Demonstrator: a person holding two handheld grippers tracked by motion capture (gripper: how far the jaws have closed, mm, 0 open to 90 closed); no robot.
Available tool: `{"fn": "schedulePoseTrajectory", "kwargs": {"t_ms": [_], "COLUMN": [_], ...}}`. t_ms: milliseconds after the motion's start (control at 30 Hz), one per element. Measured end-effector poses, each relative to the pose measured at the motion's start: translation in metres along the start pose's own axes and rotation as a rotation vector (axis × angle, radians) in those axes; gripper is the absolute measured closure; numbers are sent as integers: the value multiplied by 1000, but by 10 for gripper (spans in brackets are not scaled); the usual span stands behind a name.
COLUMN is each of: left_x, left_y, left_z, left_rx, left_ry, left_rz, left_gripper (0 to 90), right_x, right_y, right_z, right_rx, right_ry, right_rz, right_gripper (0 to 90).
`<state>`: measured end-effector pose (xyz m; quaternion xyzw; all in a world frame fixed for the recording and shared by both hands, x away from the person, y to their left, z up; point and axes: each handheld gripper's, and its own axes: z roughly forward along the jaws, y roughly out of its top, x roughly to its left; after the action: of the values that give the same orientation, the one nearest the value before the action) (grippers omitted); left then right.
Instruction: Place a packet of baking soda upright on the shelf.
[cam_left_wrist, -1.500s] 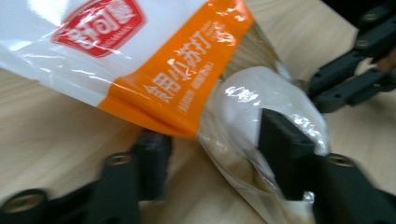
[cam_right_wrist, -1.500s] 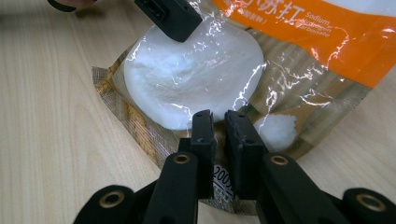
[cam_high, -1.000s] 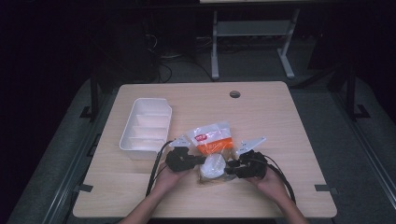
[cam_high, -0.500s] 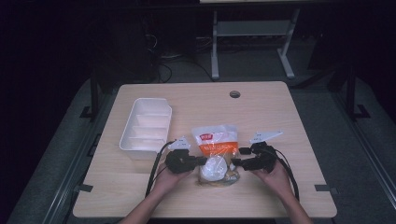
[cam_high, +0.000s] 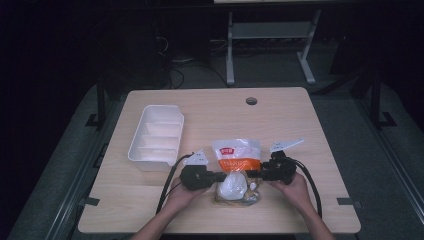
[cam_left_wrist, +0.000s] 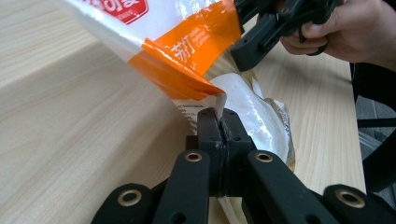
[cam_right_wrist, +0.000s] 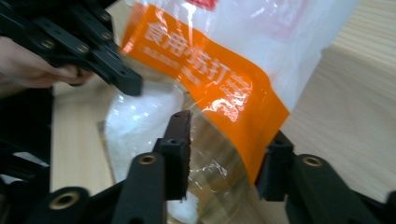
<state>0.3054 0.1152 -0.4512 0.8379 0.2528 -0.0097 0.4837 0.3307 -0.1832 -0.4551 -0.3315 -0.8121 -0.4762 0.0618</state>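
Glossy crinkled bag (cam_left_wrist: 187, 51): left fingers (cam_left_wrist: 219, 122) pinch it; right fingers (cam_right_wrist: 180, 135), closing, straddle it.

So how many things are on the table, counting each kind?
Orange and white bag: 1
Clear bag of white powder: 1
White divided tray: 1
Grippers: 2, the left gripper and the right gripper
Total: 5

Bag (cam_right_wrist: 219, 84) top cut off by the frame edge, print too blurred to read
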Motion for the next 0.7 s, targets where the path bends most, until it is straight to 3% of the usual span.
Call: {"fn": "schedulePoseTrajectory", "kwargs": {"t_ms": [100,333,567,700], "left_x": [-1,-3,-2,-3], "left_y": [0,0,-2,-3], "left_z": [1,1,-8,-15], "left_rx": [10,15,-7,1], "left_ry": [-1,-3,-10,8], "left_rz": [11,20,17,32], "left_gripper": [892,891,854,745], "right_x": [1,3,10,15], "right_y": [0,1,9,13], "right_z": [1,-1,-12,-17], "right_rx": [-3,23,26,22], "right_ry": [22,15,25,26], "right_rz": [3,-12,-42,-51], "right_gripper": [691,866,900,900]}}
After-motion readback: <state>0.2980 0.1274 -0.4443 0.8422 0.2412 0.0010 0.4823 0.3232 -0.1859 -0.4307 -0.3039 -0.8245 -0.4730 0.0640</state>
